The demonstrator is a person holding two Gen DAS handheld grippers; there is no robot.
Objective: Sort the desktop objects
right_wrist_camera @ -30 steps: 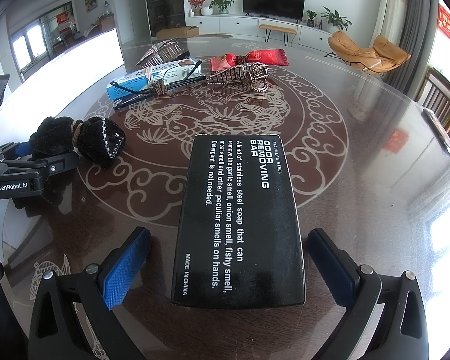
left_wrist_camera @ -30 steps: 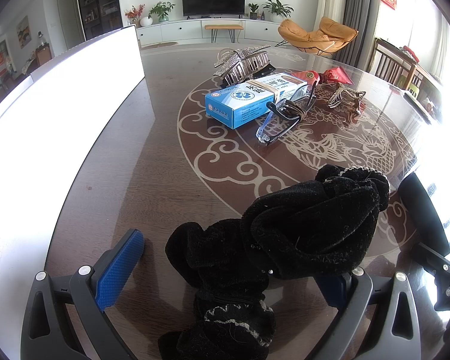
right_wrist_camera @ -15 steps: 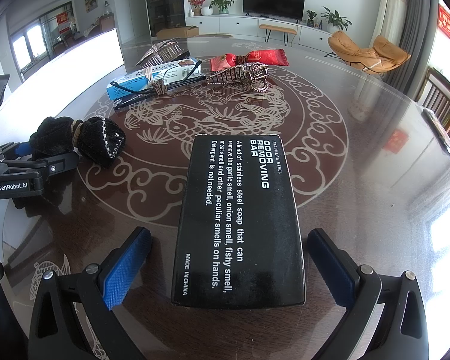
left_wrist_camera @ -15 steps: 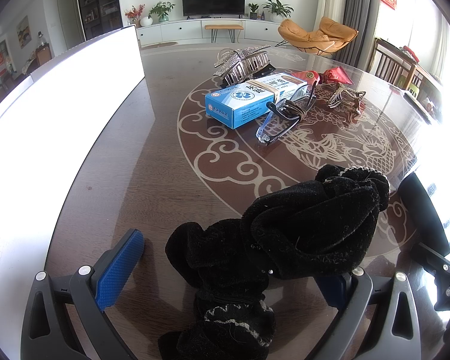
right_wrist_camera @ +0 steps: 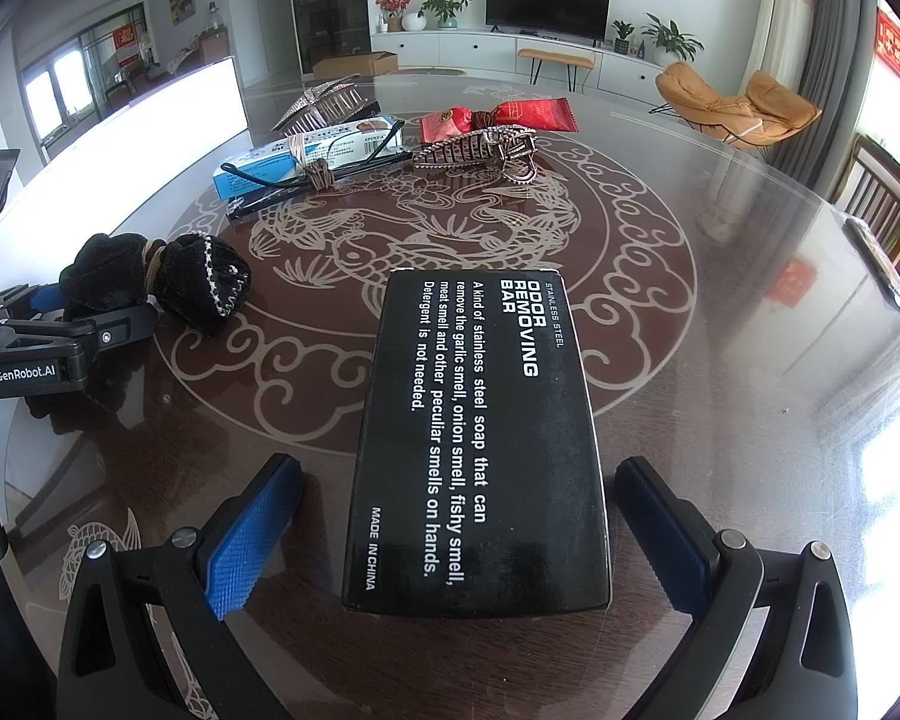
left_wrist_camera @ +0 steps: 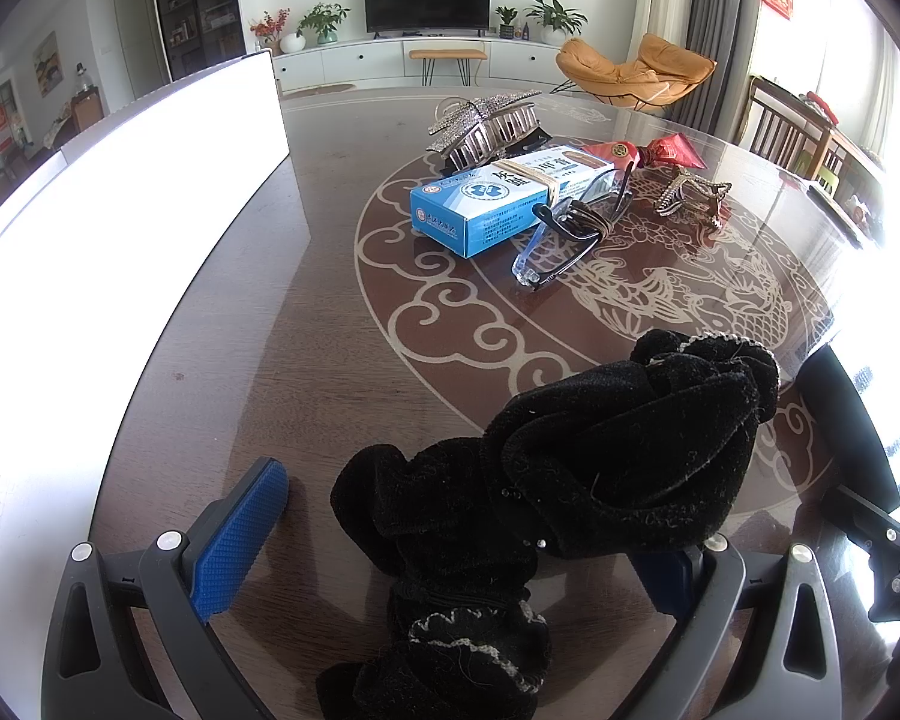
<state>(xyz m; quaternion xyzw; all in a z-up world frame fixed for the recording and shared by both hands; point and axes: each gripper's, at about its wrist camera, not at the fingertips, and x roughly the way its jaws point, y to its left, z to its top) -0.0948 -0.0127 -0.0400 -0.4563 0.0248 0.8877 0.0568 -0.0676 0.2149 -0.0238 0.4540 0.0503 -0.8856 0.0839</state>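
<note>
A black velvet scrunchie (left_wrist_camera: 570, 480) lies on the round table between the fingers of my left gripper (left_wrist_camera: 450, 534), which is open around it; it also shows in the right wrist view (right_wrist_camera: 162, 279). A black box printed "ODOR REMOVING BAR" (right_wrist_camera: 480, 438) lies flat between the fingers of my right gripper (right_wrist_camera: 456, 522), which is open and clear of both its sides. Further back lie a blue medicine box (left_wrist_camera: 504, 198), glasses (left_wrist_camera: 570, 228), a red snack packet (right_wrist_camera: 498, 117) and two jewelled hair claws (right_wrist_camera: 474, 147) (left_wrist_camera: 486, 123).
A bright white box wall (left_wrist_camera: 120, 192) stands along the table's left side. The dark glass-topped table (right_wrist_camera: 720, 312) has a fish and cloud pattern. Chairs stand beyond its right edge. My left gripper's body (right_wrist_camera: 36, 348) shows at the left of the right wrist view.
</note>
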